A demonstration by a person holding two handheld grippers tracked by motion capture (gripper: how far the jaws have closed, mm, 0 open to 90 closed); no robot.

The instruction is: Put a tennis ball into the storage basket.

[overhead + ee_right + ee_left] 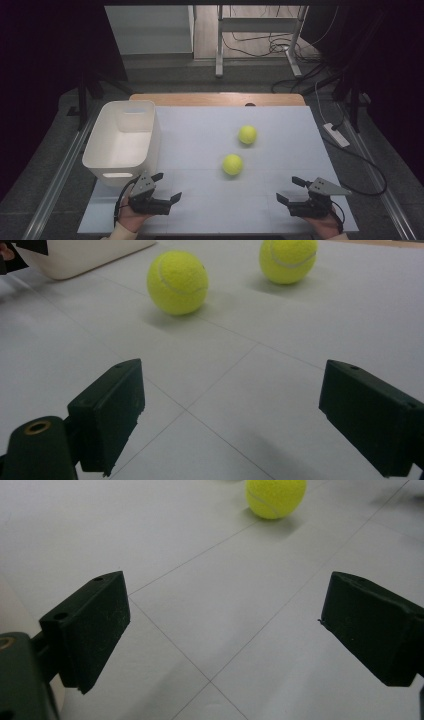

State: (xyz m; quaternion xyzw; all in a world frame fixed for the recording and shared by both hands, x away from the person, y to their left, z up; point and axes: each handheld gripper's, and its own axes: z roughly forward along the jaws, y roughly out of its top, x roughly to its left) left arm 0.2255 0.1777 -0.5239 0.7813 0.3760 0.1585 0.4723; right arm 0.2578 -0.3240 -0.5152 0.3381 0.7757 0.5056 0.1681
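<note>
White bin [122, 140] walls off left; bare mat [210, 205] before two balls [233, 164].

My left gripper [166, 187] low in lower left of high view, jaws spread wide, nothing between, pointing up-right in frame. My left hand [131, 216] grips it from below, pale sleeve at bottom edge. My right gripper [291, 189] in lower right, jaws likewise wide apart and empty, pointing up-left. My right hand [325, 225] under it at bottom edge.
</note>
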